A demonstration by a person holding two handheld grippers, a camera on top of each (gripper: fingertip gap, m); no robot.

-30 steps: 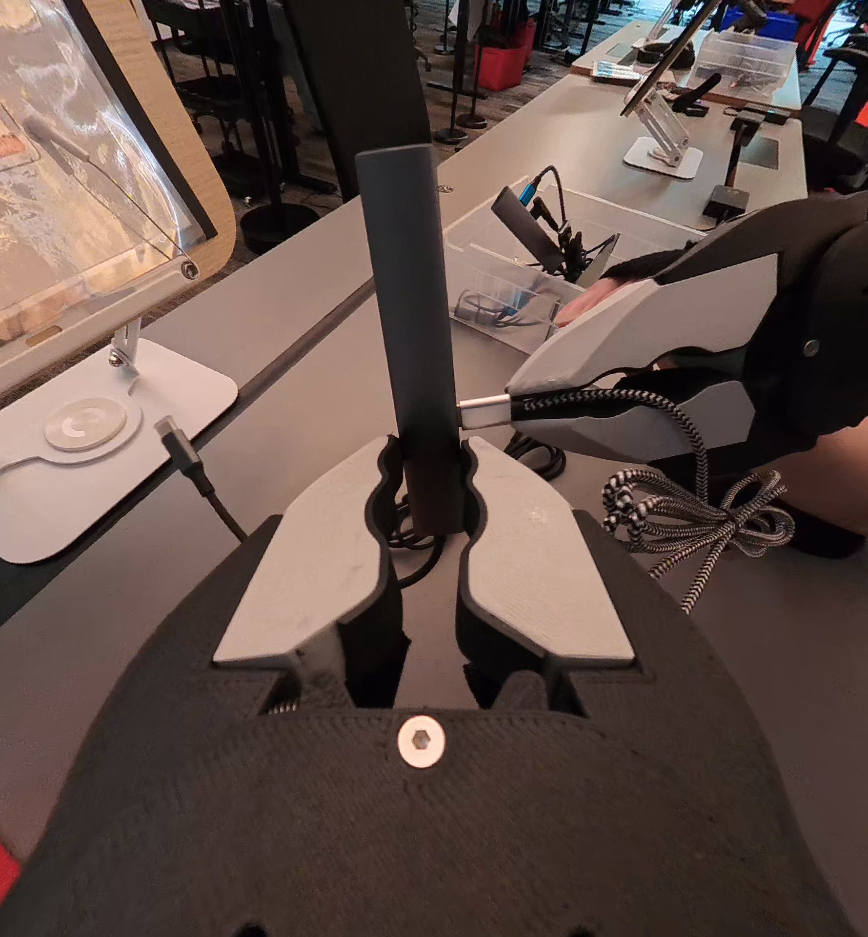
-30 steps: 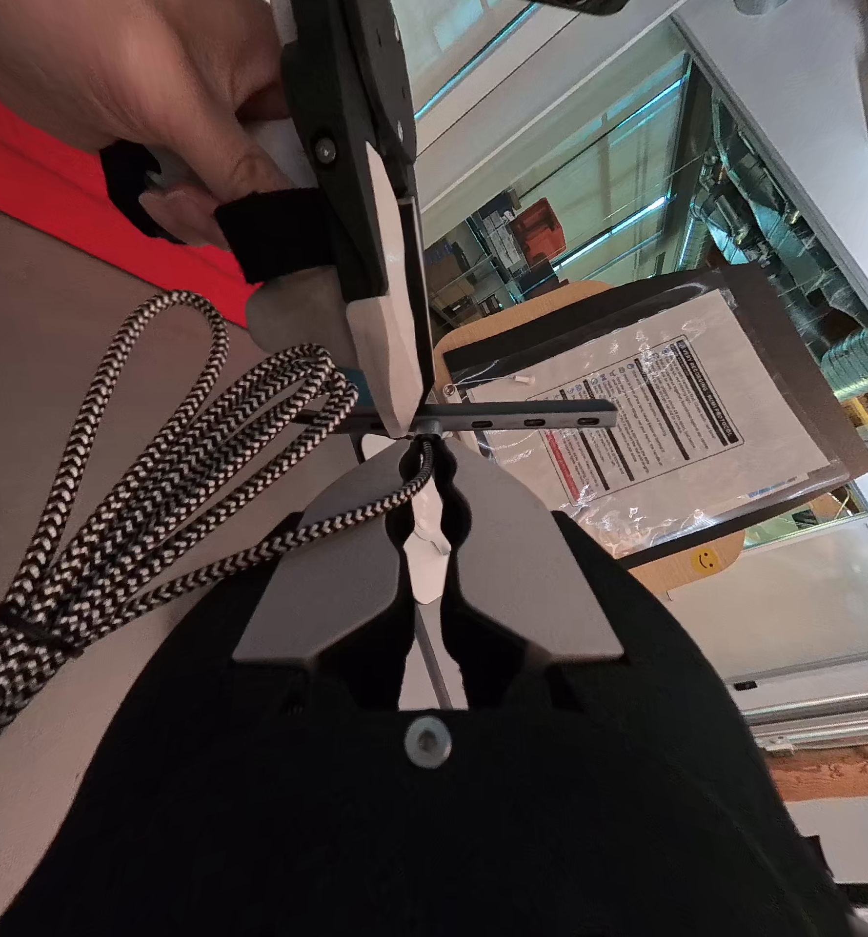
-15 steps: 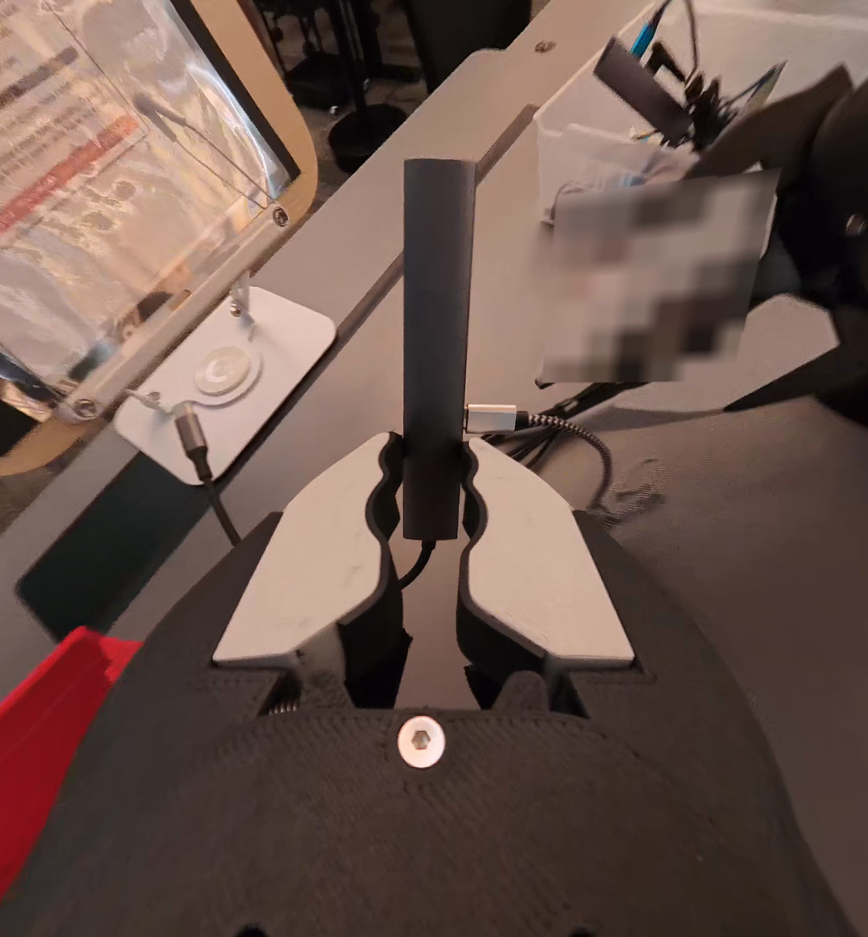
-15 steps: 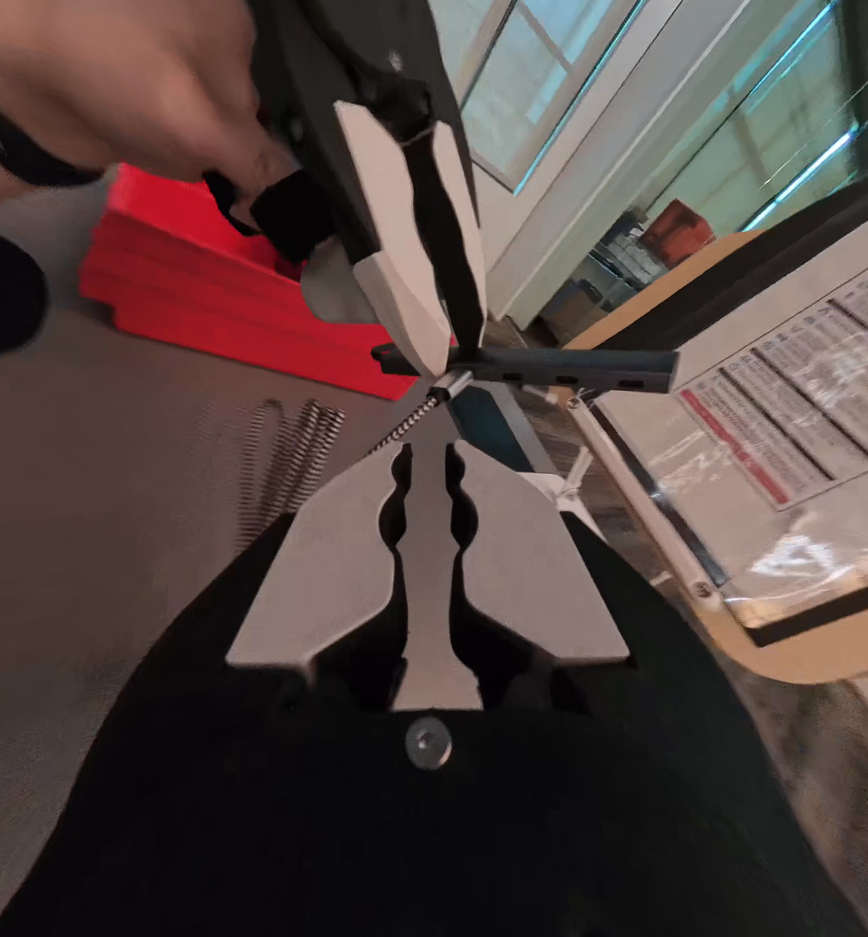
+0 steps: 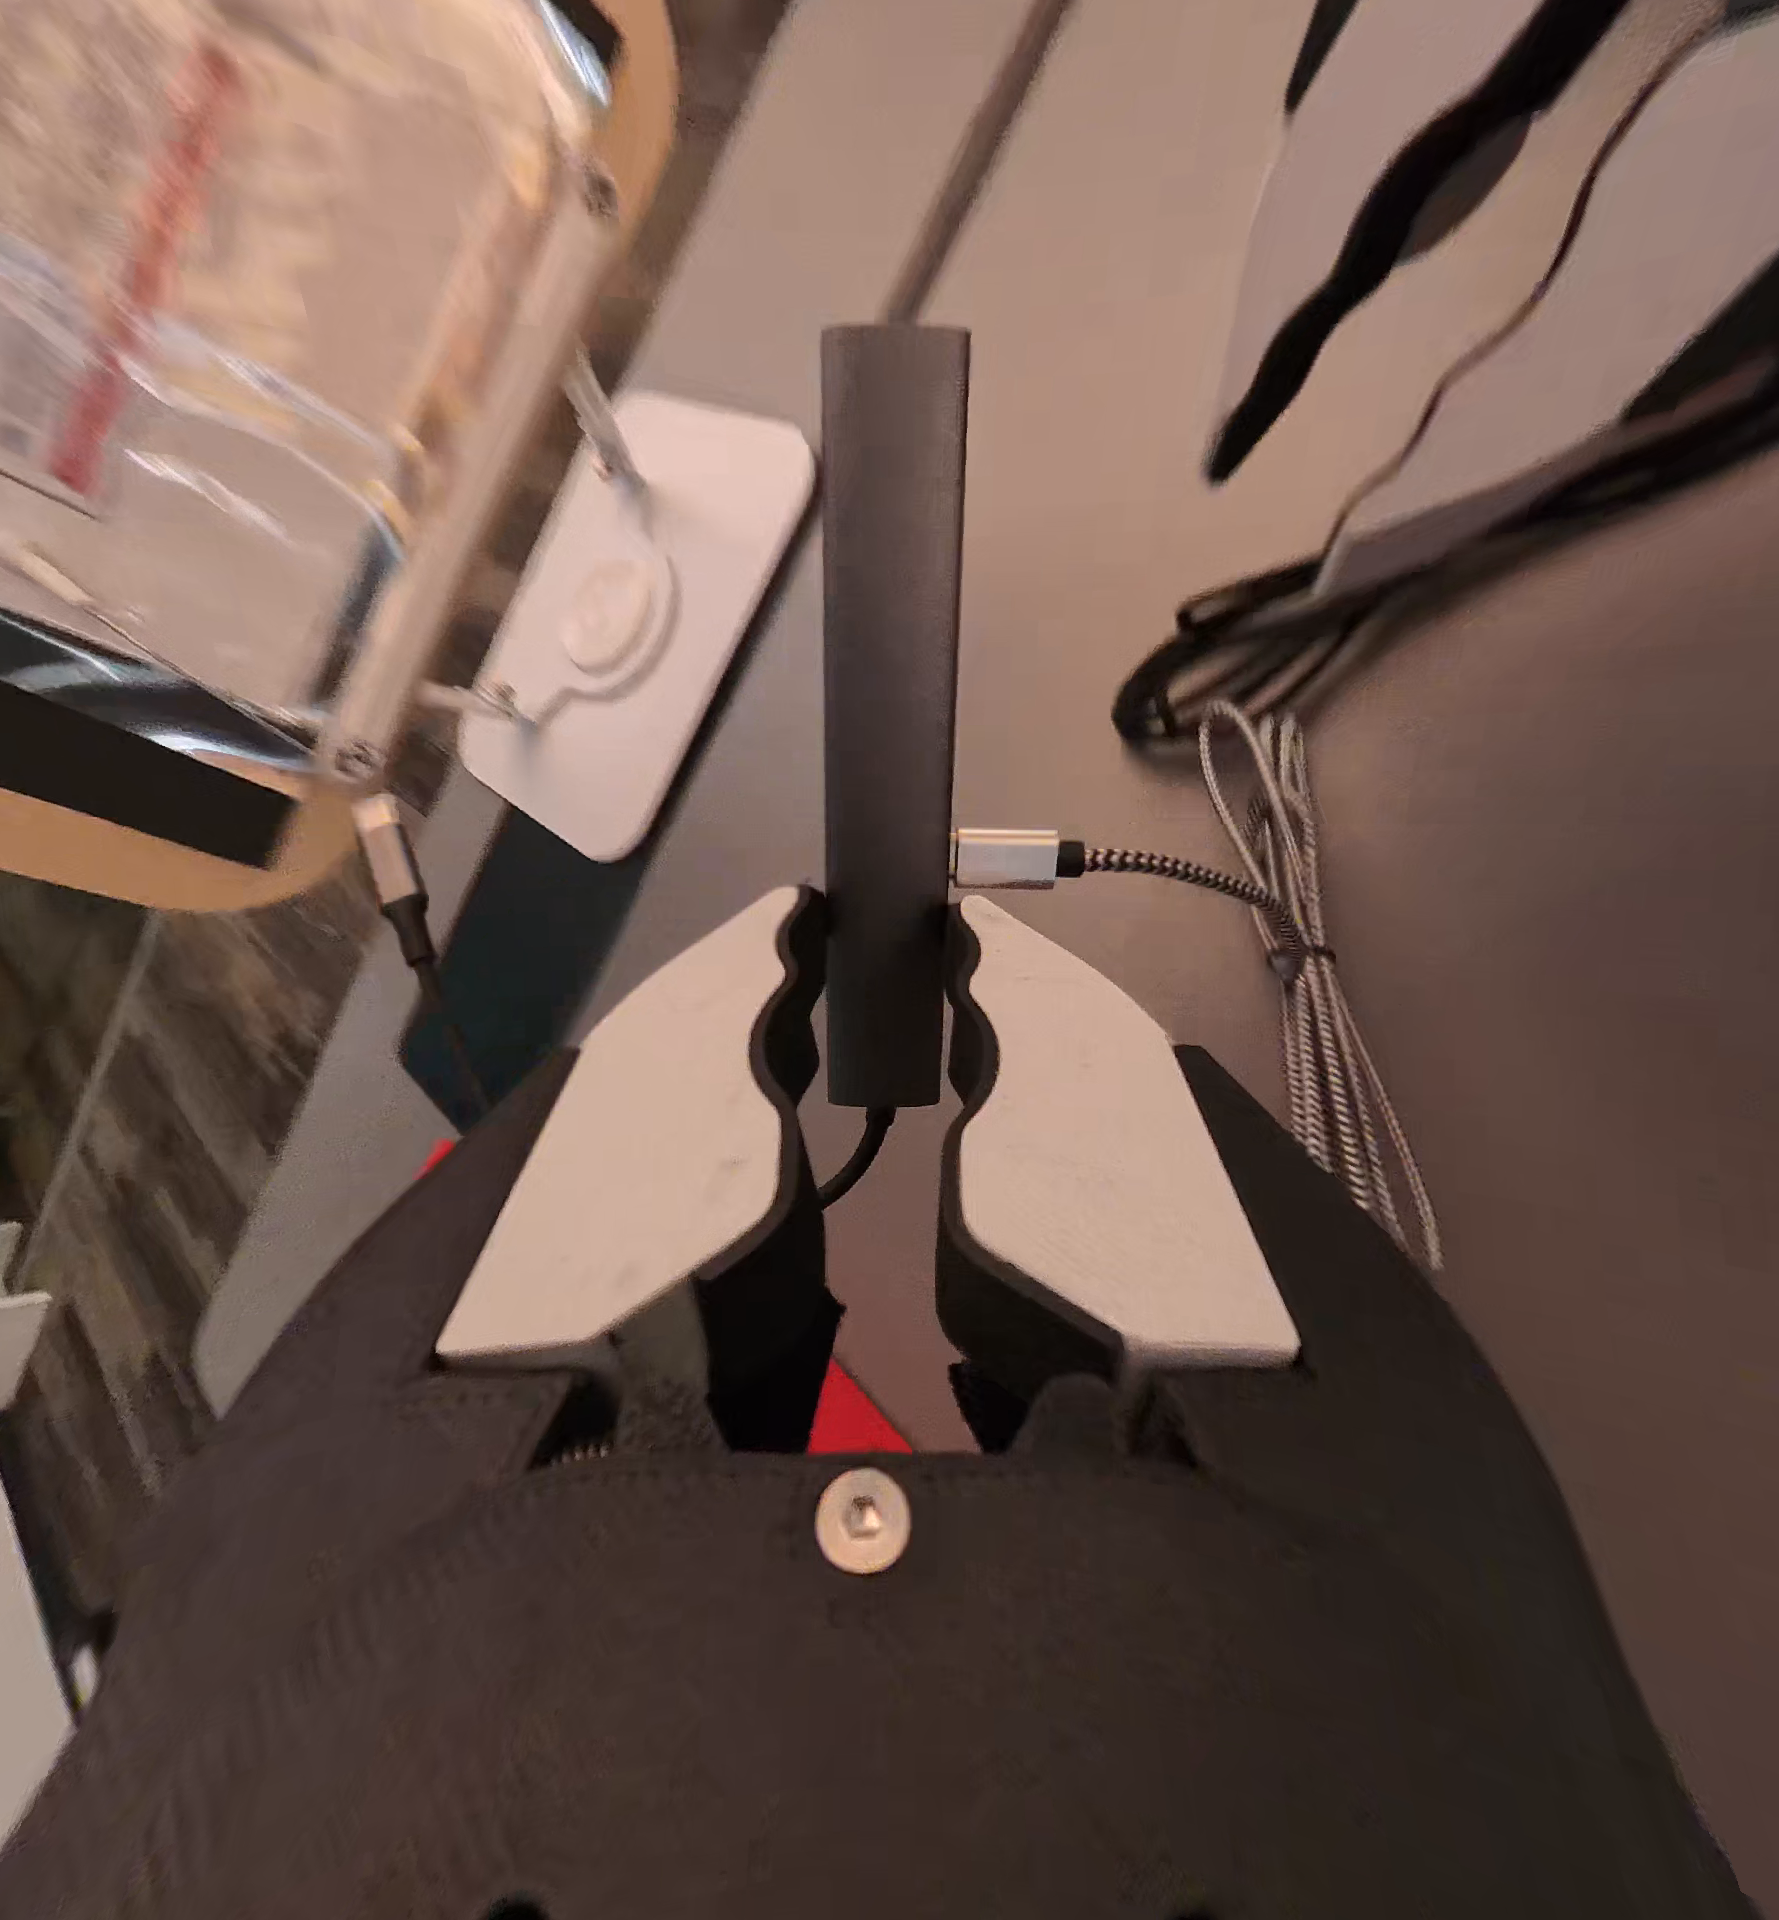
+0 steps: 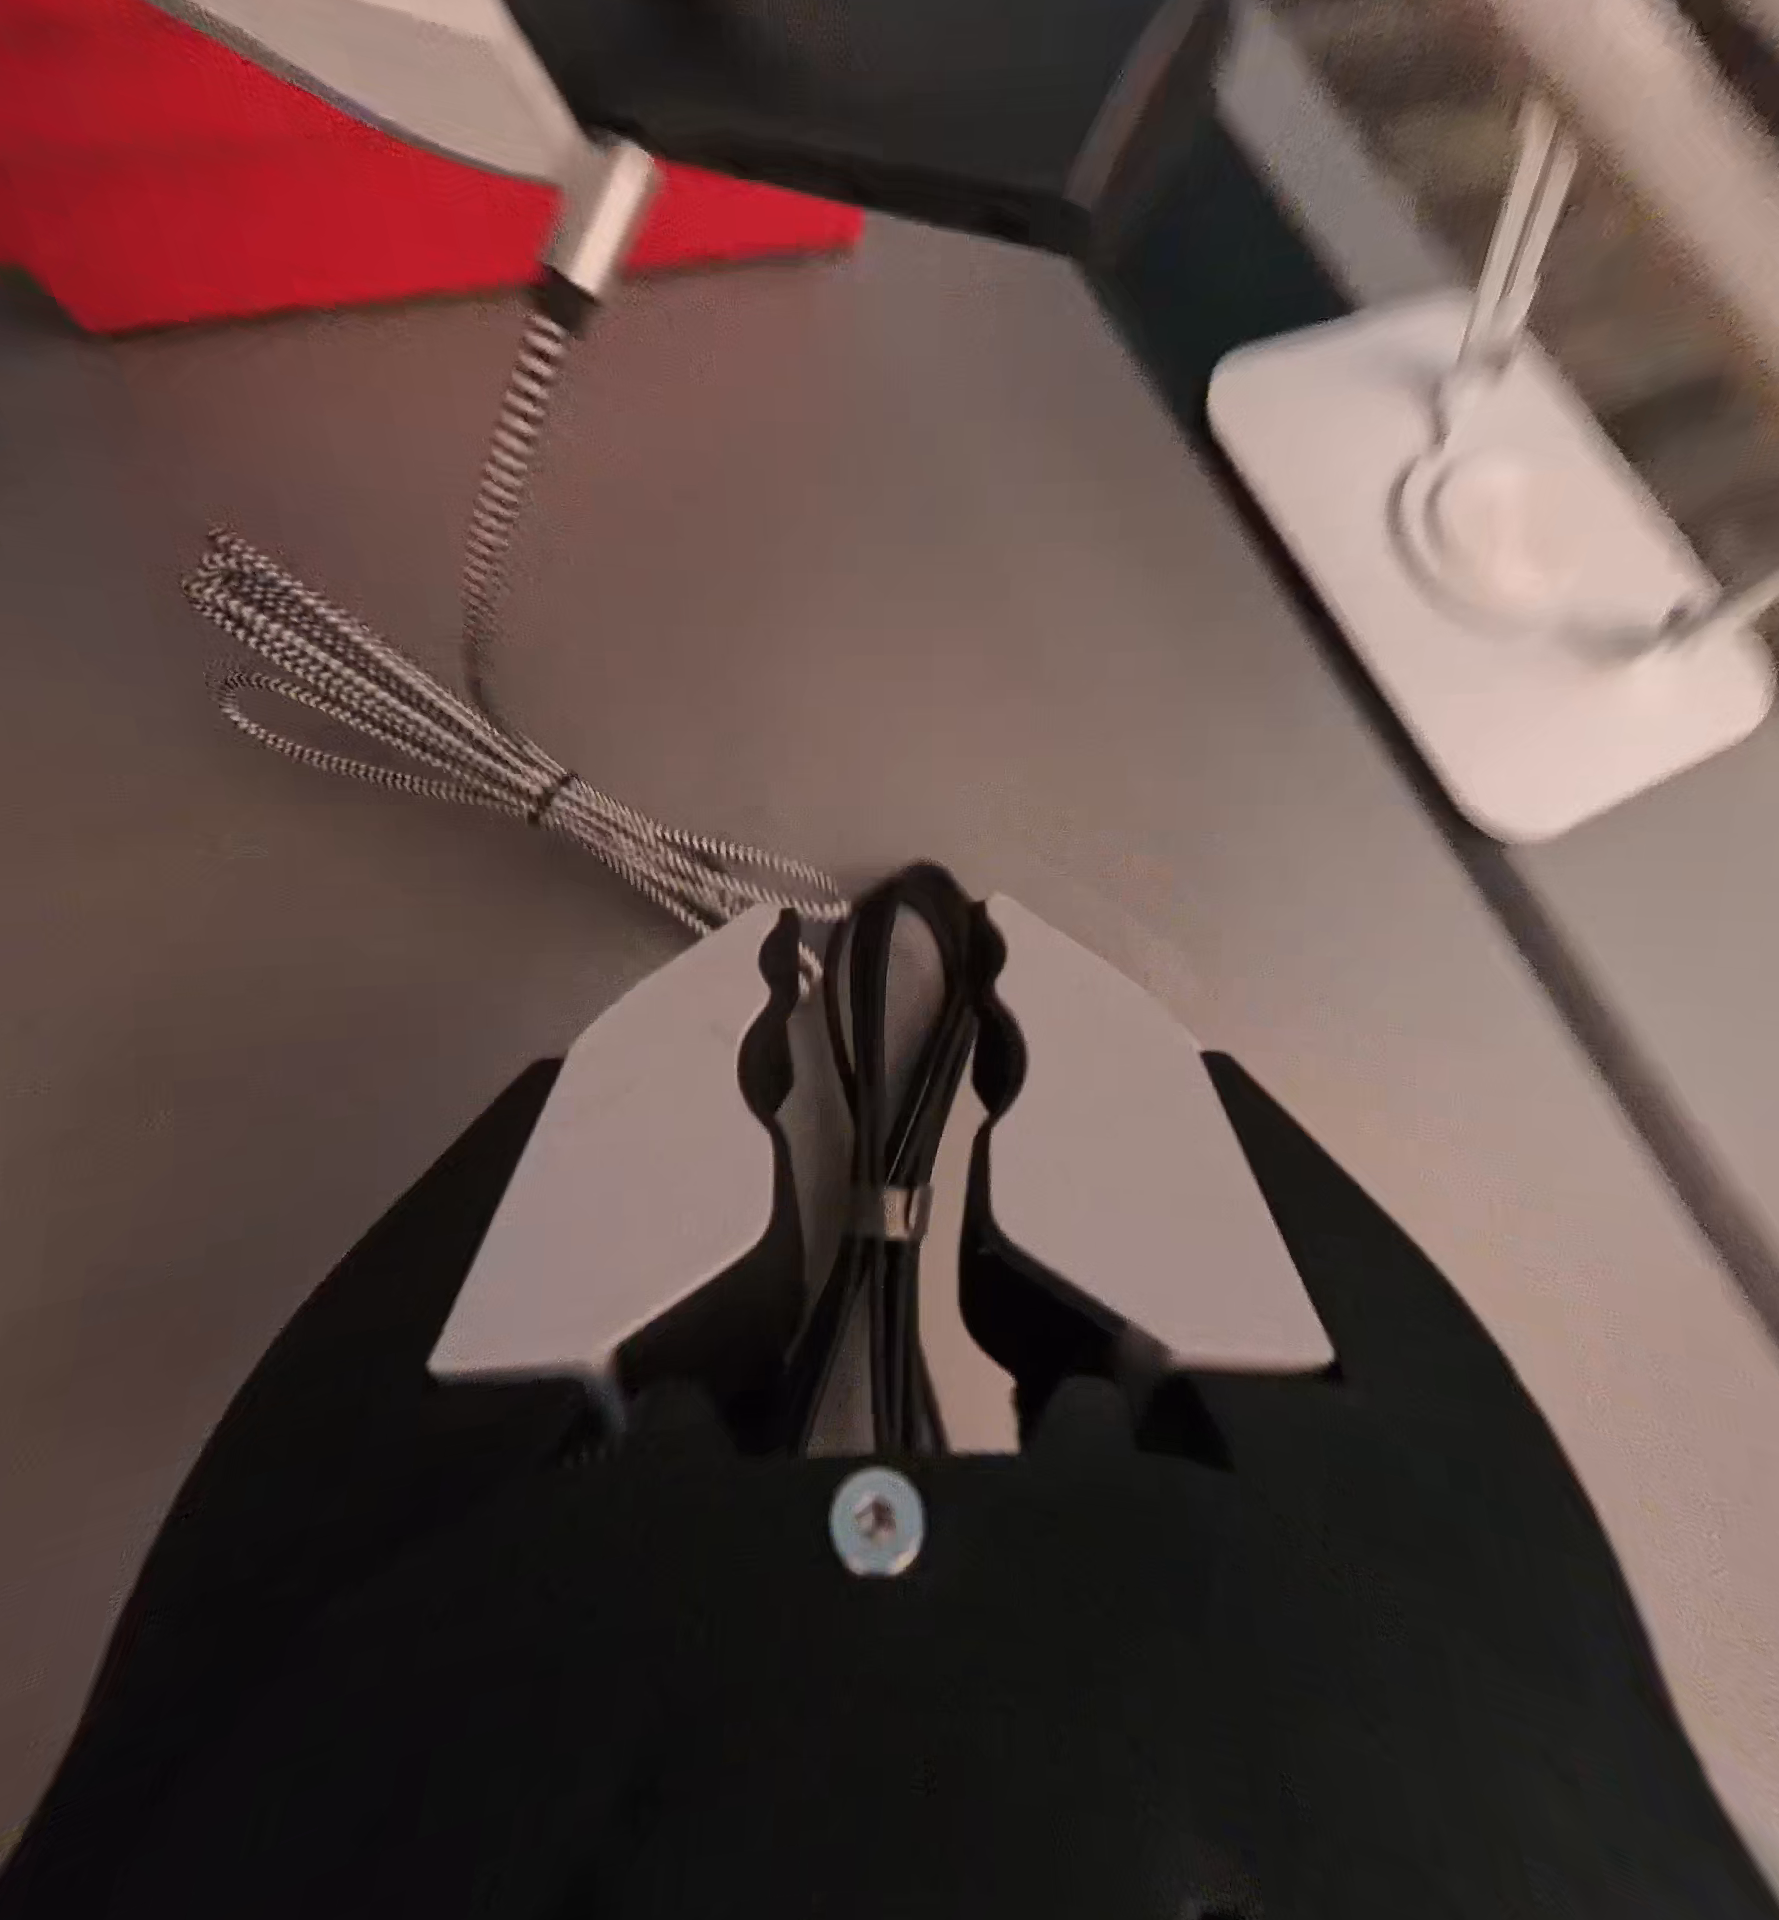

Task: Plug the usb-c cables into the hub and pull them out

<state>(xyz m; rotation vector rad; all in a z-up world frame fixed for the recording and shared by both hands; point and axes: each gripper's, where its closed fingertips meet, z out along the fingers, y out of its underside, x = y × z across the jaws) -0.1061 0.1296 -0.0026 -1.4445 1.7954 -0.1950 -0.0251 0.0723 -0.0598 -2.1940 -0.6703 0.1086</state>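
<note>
Now braided cable (image 5: 1165, 864) plugged into hub (image 5: 890, 665), left gripper (image 5: 883, 920) still clamping hub, right gripper (image 6: 887, 914) released, wide.

Right claw (image 6: 885, 914) gapes over black cable bundle (image 6: 890, 1143).

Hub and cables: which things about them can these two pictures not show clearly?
- Hub ports: the left wrist view faces a blank side.
- Hub in the right wrist view: hidden behind the left gripper; only the braided cable's plug shows.
- Black cable ends: cut off below the right gripper fingers.
- Papers behind the hub: blurred by motion.
</note>
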